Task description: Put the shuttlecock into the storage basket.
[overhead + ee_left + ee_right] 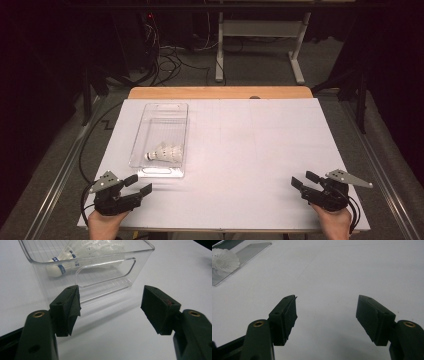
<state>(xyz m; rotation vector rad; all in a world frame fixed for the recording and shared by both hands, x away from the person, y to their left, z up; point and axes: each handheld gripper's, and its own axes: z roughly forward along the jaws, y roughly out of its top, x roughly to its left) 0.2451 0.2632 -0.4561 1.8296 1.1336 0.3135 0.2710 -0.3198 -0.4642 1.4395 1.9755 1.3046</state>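
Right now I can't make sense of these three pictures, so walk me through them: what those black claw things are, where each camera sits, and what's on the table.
A person holds a hand-operated two-jaw gripper in each hand: the left gripper and the right gripper. Both are open and hold nothing. The high view looks down from above the person's side of the white table. Each of the other two pictures comes from a camera riding on one gripper, looking out between its black jaws. On the table stands a clear plastic bin with a white shuttlecock lying inside. The left gripper view shows that bin close ahead.
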